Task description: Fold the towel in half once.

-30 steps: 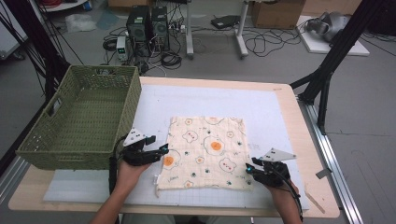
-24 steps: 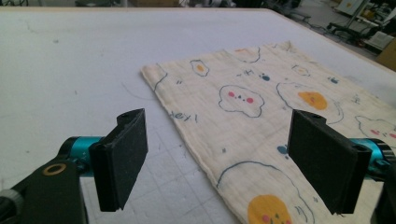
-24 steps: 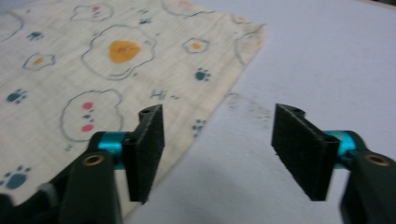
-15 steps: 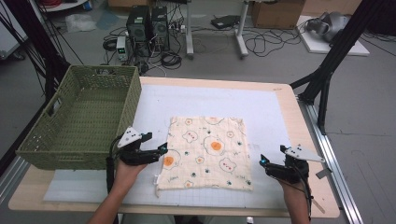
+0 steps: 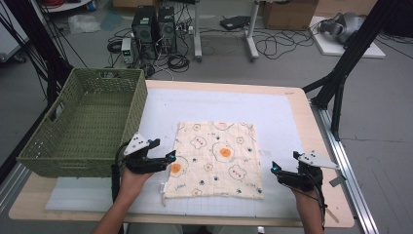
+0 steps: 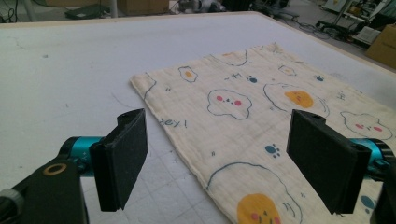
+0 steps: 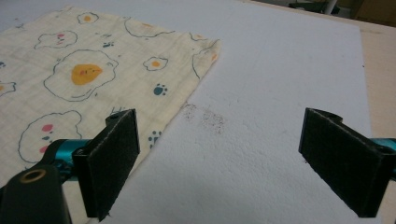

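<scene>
Broadly, the desk (image 5: 292, 105) carries a green basket (image 5: 87, 126) at its left and a printed cloth (image 5: 214, 158) lying flat near the front edge. Both jaws have just been opening — the left hand-held gripper (image 5: 168, 158) gapes wide over the cloth's left edge, gripping nothing; the right hand-held gripper (image 5: 276, 169) — equally wide — sits just beside its right edge, empty.

Behind the wooden tabletop (image 5: 297, 97) with its white mat (image 5: 272, 117), the grey floor (image 5: 380, 122) carries black computer towers (image 5: 153, 24), tangled cables (image 5: 277, 46), cardboard boxes (image 5: 287, 12) and black tripod legs (image 5: 341, 73) at the right.
</scene>
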`<act>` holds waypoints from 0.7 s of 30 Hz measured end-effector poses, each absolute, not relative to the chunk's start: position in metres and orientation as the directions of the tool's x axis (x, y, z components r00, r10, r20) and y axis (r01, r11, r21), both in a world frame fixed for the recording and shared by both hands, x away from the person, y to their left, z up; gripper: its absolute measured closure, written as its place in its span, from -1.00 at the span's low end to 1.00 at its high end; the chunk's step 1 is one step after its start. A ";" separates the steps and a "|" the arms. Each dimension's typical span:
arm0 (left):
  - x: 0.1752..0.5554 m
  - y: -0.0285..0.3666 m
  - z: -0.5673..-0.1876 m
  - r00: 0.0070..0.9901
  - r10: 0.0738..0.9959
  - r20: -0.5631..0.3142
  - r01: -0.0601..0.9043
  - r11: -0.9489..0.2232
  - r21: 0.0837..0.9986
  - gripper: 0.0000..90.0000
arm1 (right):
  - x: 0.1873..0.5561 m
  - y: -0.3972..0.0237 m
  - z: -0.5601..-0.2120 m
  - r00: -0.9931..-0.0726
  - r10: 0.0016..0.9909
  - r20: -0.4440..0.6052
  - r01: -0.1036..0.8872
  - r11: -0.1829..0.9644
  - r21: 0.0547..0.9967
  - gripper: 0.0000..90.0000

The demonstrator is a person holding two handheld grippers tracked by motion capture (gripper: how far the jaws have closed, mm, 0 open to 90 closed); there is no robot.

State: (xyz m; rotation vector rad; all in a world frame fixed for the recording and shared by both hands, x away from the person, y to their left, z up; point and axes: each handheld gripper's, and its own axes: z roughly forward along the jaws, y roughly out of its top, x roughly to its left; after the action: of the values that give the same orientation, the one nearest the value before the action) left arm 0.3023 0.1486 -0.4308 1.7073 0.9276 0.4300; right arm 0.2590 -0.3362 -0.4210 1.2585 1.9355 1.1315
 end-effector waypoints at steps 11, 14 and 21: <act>0.304 0.148 -0.433 0.629 0.759 -0.170 0.376 -0.105 0.921 -0.52 | 0.261 -0.334 -0.424 -0.412 0.911 -0.018 0.448 0.220 0.867 -0.74; 0.304 0.147 -0.434 0.626 0.761 -0.172 0.382 -0.107 0.918 -0.52 | 0.262 -0.333 -0.424 -0.417 0.909 -0.024 0.447 0.228 0.865 -0.74; 0.313 0.145 -0.431 0.611 0.770 -0.186 0.393 -0.090 0.915 -0.51 | 0.261 -0.336 -0.425 -0.414 0.910 -0.011 0.451 0.215 0.866 -0.74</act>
State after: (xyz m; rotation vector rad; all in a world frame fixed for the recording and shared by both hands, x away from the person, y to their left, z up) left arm 0.3128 0.1451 -0.4311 1.7057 0.9632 0.4153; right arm 0.2612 -0.3355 -0.4253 1.2536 1.9615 1.1241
